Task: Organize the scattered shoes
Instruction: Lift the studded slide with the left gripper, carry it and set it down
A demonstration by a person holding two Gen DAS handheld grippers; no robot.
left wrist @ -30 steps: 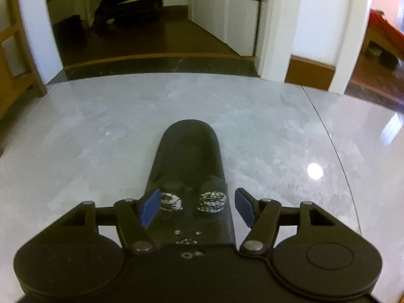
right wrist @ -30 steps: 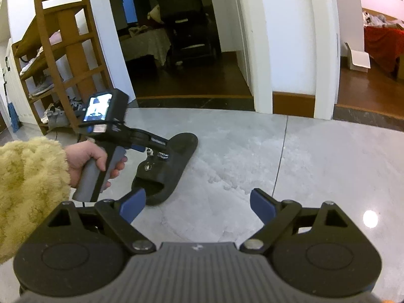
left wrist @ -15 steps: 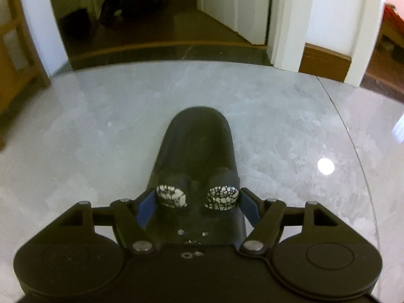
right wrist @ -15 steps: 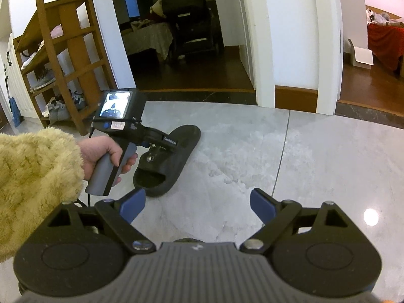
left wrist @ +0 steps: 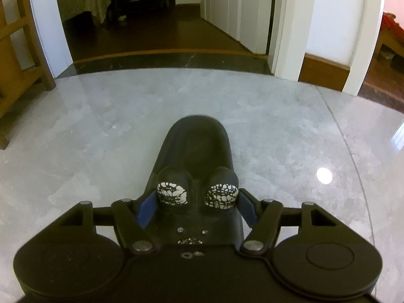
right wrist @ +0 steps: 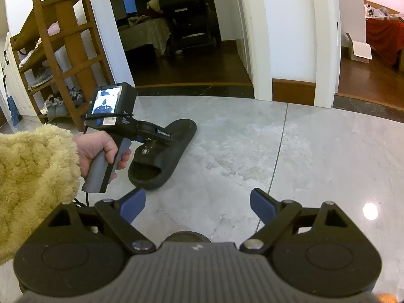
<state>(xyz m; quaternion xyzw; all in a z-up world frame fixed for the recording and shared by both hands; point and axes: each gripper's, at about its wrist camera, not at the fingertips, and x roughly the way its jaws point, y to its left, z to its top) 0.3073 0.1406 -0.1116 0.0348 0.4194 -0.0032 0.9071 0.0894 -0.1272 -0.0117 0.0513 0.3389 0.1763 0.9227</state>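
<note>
**A black slipper held on a shiny grey floor**

The shiny grey marble floor [right wrist: 315, 151] fills the room, with white door frames and dark wooden floors behind it. A tall brown wooden shoe rack [right wrist: 60, 50] stands far off to the left, and pale shoes sit on its shelves.

The black rubber slide slipper [left wrist: 197, 156] lies on the floor with its heel end pointing away from the left gripper [left wrist: 195, 208]. The strap of the slipper has two round bumps with white cracked marks. The two blue fingers [left wrist: 146, 210] of the left gripper press on the strap, one on each side, so they are nearly closed and have hold of the slipper. The rest of the slipper sticks out in front of the fingers.

From the right wrist camera, a hand [right wrist: 101, 149] in a fluffy yellow sleeve [right wrist: 35, 176] holds the grey handle of the left gripper, which sits on top of the slipper. A small screen on the back of it glows.

The right gripper [right wrist: 197, 205] has its blue fingers [right wrist: 261, 205] wide apart, and nothing is between them, only bare floor. The slipper is ahead of its left finger and a bit to the left, apart from it. A dark round shape peeks out right under the fingers, but it is too hidden to tell what it is.
</note>
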